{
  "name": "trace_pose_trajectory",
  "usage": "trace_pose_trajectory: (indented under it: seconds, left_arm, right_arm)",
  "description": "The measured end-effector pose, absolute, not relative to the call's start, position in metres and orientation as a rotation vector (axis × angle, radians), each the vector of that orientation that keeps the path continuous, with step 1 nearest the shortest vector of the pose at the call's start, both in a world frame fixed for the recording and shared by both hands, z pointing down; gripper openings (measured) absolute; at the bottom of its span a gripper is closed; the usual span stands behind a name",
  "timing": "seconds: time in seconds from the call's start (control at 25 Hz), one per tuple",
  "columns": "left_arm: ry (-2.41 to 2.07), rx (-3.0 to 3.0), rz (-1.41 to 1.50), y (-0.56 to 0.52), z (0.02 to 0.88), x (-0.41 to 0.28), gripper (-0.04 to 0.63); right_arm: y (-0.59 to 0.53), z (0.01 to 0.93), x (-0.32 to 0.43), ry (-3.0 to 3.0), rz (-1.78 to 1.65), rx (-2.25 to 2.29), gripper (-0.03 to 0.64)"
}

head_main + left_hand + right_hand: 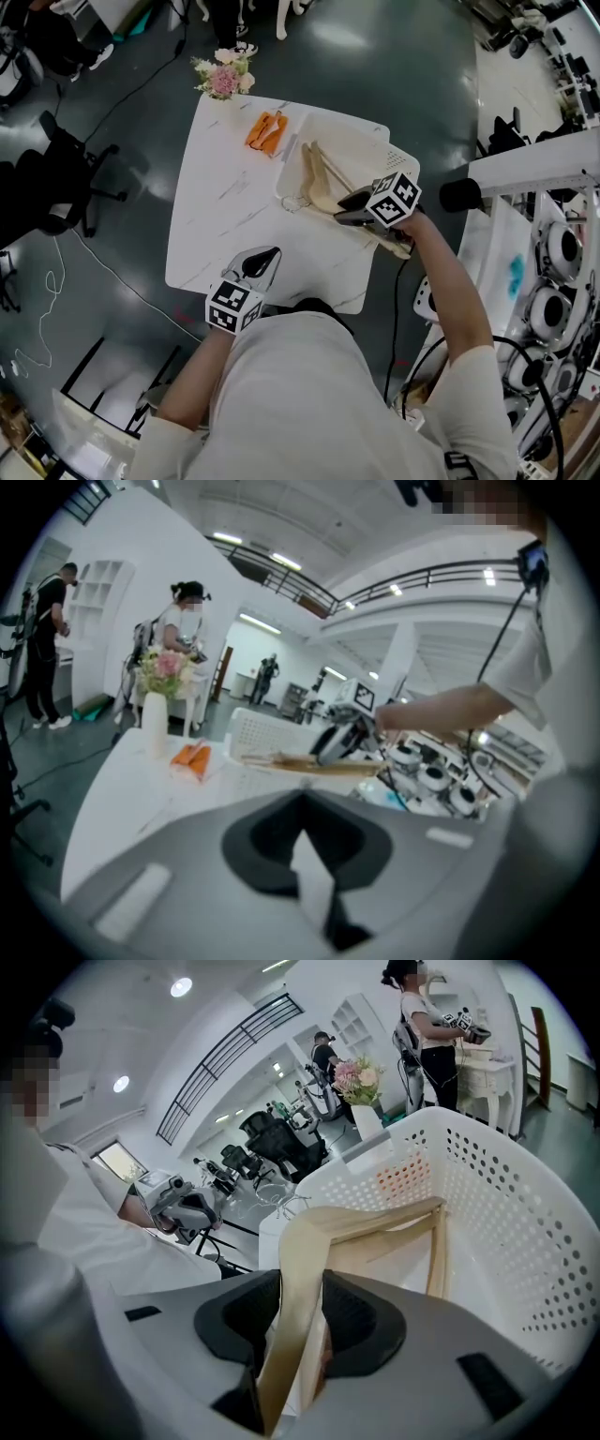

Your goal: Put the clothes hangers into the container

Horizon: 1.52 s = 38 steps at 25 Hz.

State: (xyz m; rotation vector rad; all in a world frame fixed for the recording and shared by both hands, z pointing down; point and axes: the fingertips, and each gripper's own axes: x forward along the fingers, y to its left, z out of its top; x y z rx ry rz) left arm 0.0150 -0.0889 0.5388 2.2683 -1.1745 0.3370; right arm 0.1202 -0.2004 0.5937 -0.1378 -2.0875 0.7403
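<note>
- Nearest: my left gripper (302, 841) is hovering over the near part of the white table (220, 220). Its jaws are standing a narrow way apart. Only bare tabletop is showing between them, so it is holding nothing.
- Next out, to the right: my right gripper (302, 1321) is pointing down at the near rim of the white perforated basket (525, 1232). Its jaws are clamping 1 pale wooden hanger (314, 1241) by an arm, pads pressing on both faces.
- The hanger is sitting partly inside the basket. Its far arm and crossbar are reaching in toward the far wall. Its near end is sticking back past the gripper, out over the table's right edge.
- Its wire hook (298, 202) is poking out at the basket's left rim, toward the tabletop.
- In the head view 2 pale strips are showing inside the basket. I cannot tell whether both belong to this 1 hanger or a 2nd is lying under it.
- Beyond the basket's left side: an orange item (266, 131) is lying flat on the table, just apart from the basket.
- Far corner: a white vase of pink flowers (223, 77) is standing upright.
- Past the table: a black office chair (66, 178) is standing on the dark floor at left, and a person (422, 1016) is standing in the background.
</note>
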Motion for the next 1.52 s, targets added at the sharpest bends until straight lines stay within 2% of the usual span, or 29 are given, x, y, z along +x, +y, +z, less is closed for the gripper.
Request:
trace_pose_trajectory:
  seconds: [0.36, 1.08, 1.52]
  left_arm:
    - [-1.179, 2.273, 0.343, -0.083, 0.538, 0.03, 0.002]
    - [-1.234, 2.311, 0.319, -0.076, 0.525, 0.064, 0.002]
    - [-1.238, 2.336, 0.311, -0.083, 0.51, 0.069, 0.002]
  right_arm:
    - [-0.207, 0.59, 0.131, -2.096, 0.526, -0.078, 0.149]
    - [-0.181, 0.546, 0.144, -2.271, 0.469, 0.025, 0.147]
    - [-0.153, 0.526, 0.165, -2.319, 0.62, 0.266, 0.044]
